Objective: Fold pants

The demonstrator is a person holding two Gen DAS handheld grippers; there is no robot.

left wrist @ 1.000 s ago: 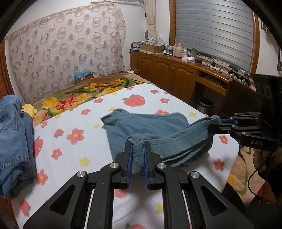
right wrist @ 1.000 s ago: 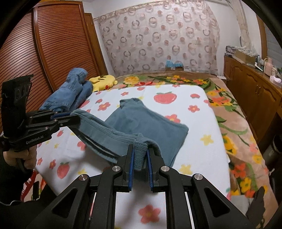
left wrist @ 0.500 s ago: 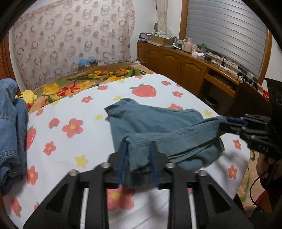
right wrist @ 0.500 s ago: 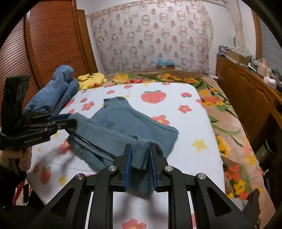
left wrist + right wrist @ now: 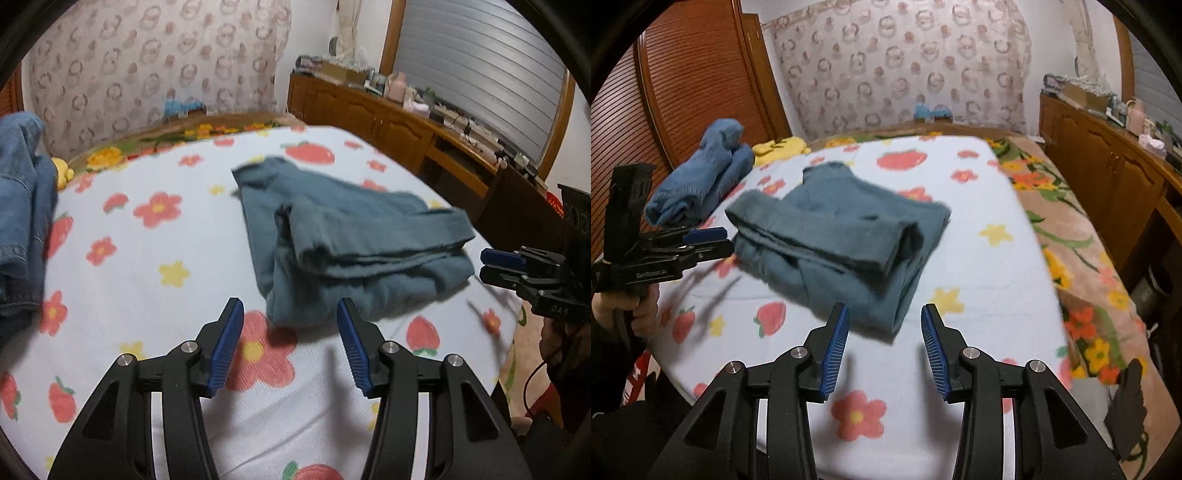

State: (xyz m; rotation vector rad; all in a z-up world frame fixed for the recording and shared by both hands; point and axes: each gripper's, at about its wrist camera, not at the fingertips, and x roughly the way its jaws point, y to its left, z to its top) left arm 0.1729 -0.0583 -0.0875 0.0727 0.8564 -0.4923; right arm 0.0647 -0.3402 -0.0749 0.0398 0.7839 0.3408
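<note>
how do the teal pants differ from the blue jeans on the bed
The teal pants lie in the middle of the bed, folded over into flat layers; the blue jeans sit at the bed's far left edge, bunched in a rumpled heap. The pants are soft, plain grey-teal cloth; the jeans are brighter denim with visible seams. Both rest on the flowered sheet, and neither gripper holds them.

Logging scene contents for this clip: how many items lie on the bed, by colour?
Teal-grey folded cotton pants: 1
Blue denim jeans, bundled: 1
Yellow soft plush toy: 1
Total: 3
</note>
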